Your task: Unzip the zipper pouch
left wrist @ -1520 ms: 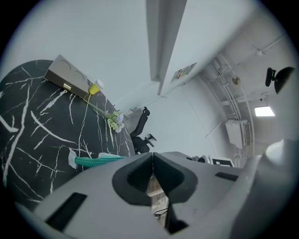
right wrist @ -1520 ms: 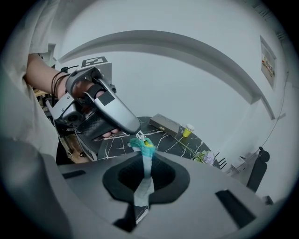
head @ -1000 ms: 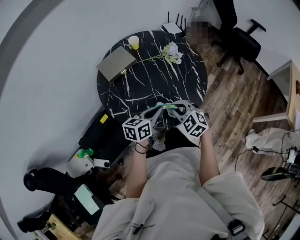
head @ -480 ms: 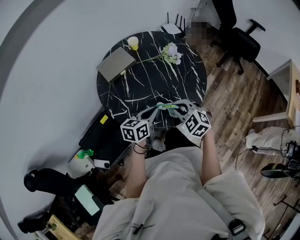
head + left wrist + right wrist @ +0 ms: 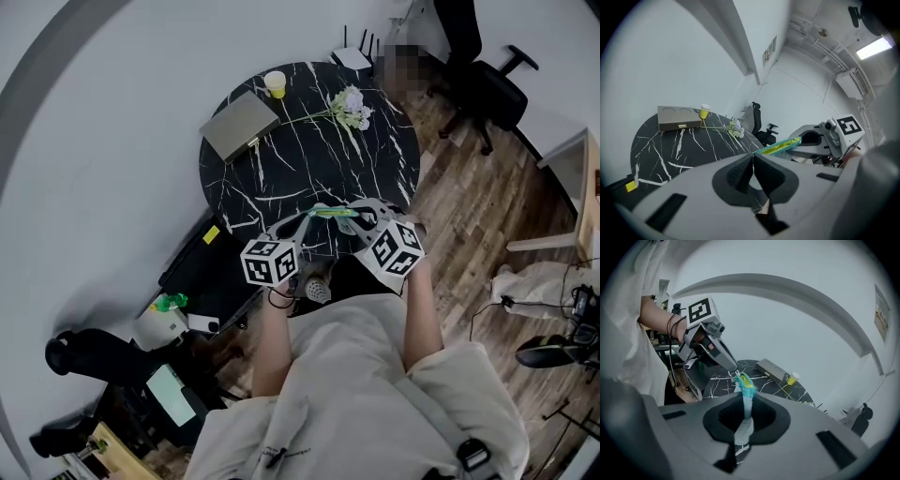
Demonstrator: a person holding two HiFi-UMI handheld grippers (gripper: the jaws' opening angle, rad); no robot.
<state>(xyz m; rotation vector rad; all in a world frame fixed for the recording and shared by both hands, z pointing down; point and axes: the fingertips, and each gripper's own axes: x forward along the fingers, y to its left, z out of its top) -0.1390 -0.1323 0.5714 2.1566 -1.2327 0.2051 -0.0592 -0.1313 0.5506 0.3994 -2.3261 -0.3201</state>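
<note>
While we stand at a round black table [image 5: 309, 159], we hold the pouch [image 5: 334, 213] in the air between our two grippers, above the table's near part. Our right gripper [image 5: 746, 399] is clamped on one end of the pouch, whose teal and yellow body runs out past its jaws. Our left gripper [image 5: 753, 155] is closed too, pinching the pouch's other end at its very tip. Farther back on the table lie a grey box [image 5: 239, 125], a yellow cup [image 5: 275, 83] and flowers [image 5: 349, 105].
</note>
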